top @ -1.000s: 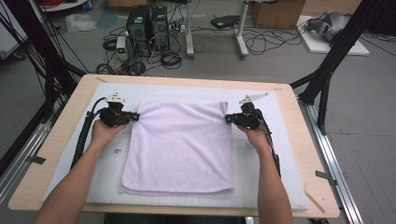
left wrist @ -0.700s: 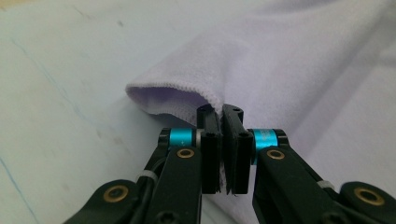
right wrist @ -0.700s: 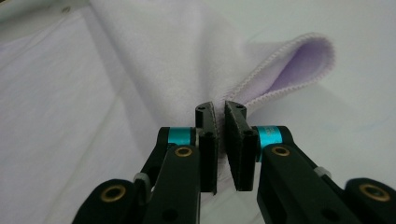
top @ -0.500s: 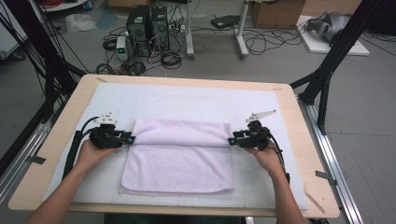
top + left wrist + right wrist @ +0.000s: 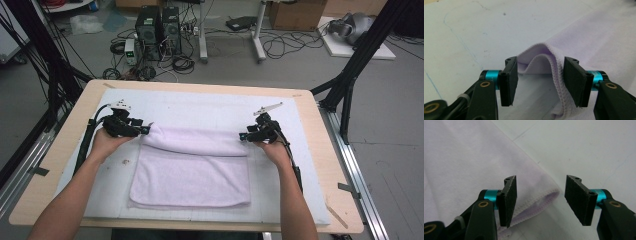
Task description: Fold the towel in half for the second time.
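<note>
Lilac terry cloth, the towel (image 5: 192, 170) is lying folded on the white mat (image 5: 210, 105), its far edge doubled back toward the person. Its left corner (image 5: 541, 62) is arching up loosely between the jaws of the left gripper (image 5: 142, 130), which have just been opening and are standing apart, pads off the cloth. Its right corner (image 5: 544, 197) is lying flat on the mat between the separated jaws of the right gripper (image 5: 243, 136), also just opening. The mat is covering the wooden table (image 5: 330, 165).
</note>
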`<state>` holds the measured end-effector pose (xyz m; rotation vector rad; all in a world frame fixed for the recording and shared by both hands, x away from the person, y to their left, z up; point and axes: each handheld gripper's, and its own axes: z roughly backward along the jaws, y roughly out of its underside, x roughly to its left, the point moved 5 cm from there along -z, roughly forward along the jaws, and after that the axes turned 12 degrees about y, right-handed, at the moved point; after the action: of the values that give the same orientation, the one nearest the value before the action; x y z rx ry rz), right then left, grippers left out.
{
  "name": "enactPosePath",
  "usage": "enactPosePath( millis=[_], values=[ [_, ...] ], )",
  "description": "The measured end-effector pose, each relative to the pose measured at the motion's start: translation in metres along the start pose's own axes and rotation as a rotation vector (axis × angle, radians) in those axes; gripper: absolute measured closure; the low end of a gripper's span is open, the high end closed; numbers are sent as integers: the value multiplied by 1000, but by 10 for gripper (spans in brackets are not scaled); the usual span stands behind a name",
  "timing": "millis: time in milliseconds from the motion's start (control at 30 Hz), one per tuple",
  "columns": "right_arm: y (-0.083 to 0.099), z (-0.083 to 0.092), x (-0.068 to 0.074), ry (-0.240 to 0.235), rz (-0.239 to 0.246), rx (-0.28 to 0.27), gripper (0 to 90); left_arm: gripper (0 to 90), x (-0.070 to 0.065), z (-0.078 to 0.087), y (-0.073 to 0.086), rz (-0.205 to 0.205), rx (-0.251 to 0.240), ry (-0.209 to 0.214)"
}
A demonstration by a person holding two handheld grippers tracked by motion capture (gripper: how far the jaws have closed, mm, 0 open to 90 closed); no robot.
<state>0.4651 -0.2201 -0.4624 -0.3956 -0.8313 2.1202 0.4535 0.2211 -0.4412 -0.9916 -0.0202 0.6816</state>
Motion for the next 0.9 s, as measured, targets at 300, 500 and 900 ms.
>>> enactPosePath(
  millis=[300,500,900],
  values=[
    [-3,7,1,-4,7,-33,423,468,-6,22,-6,-28,-55,2],
    [-3,4,-2,13,-3,-10,422,473,-2,-1,-2,0,-2,-4],
    [-1,-8,8,-93,15,15,840,846,-5,-19,13,-28,114,54]
  ],
)
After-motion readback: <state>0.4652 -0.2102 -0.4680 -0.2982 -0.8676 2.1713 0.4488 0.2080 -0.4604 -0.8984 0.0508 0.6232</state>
